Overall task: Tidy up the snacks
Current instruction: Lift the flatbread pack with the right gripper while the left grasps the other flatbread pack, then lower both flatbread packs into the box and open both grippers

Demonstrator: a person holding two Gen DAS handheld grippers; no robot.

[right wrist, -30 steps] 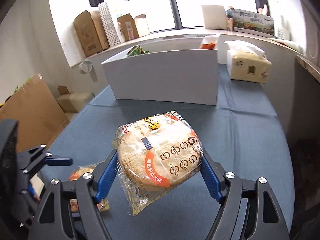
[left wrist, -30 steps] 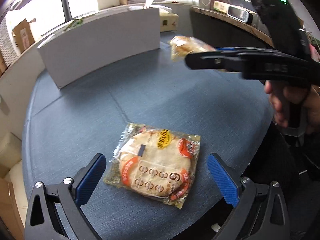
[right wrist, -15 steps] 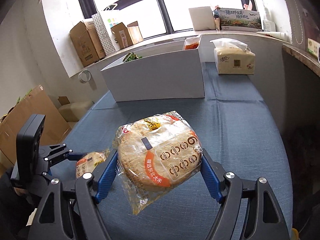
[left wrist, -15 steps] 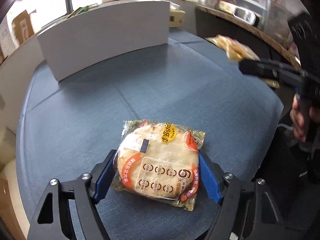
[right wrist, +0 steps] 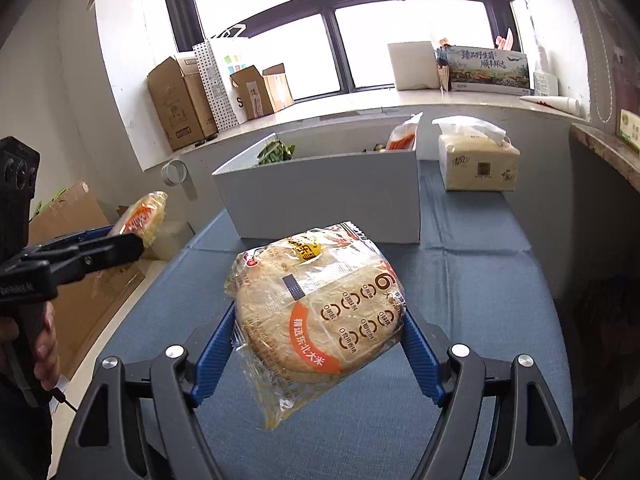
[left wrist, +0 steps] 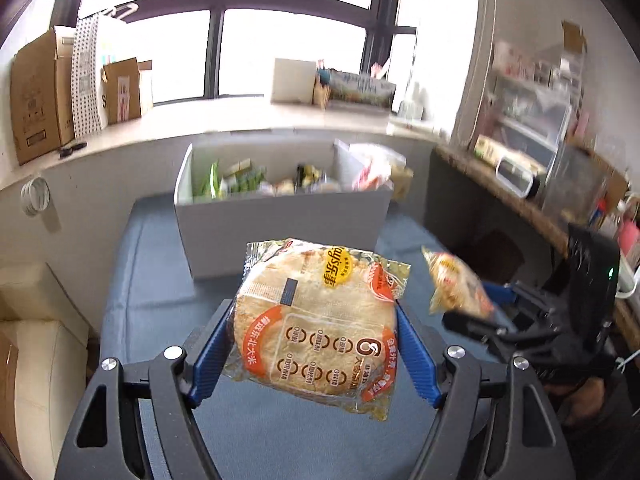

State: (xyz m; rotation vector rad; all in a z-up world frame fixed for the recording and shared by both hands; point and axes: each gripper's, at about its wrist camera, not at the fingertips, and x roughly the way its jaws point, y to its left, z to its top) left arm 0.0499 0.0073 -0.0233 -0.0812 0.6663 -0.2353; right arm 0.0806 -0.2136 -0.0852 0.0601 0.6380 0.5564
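My left gripper (left wrist: 314,350) is shut on a round rice-cracker pack (left wrist: 316,320) in clear wrap with orange print, held above the blue table (left wrist: 160,304). My right gripper (right wrist: 318,350) is shut on a second, like rice-cracker pack (right wrist: 320,312), also held in the air. Each gripper shows in the other's view: the right one (left wrist: 492,312) at the right with its pack (left wrist: 452,286), the left one (right wrist: 120,240) at the left with its pack (right wrist: 144,216). A white bin (left wrist: 280,216) with several snacks stands ahead; it also shows in the right wrist view (right wrist: 328,204).
A tissue pack (right wrist: 478,160) sits on the table right of the bin. Cardboard boxes (right wrist: 180,100) and a dotted bag (right wrist: 218,80) stand on the window sill behind. A brown counter (left wrist: 520,200) with clutter runs along the right.
My left gripper closed on the pack that lay on the table and lifted it, turning to face the bin. My right gripper kept its pack and stayed raised.
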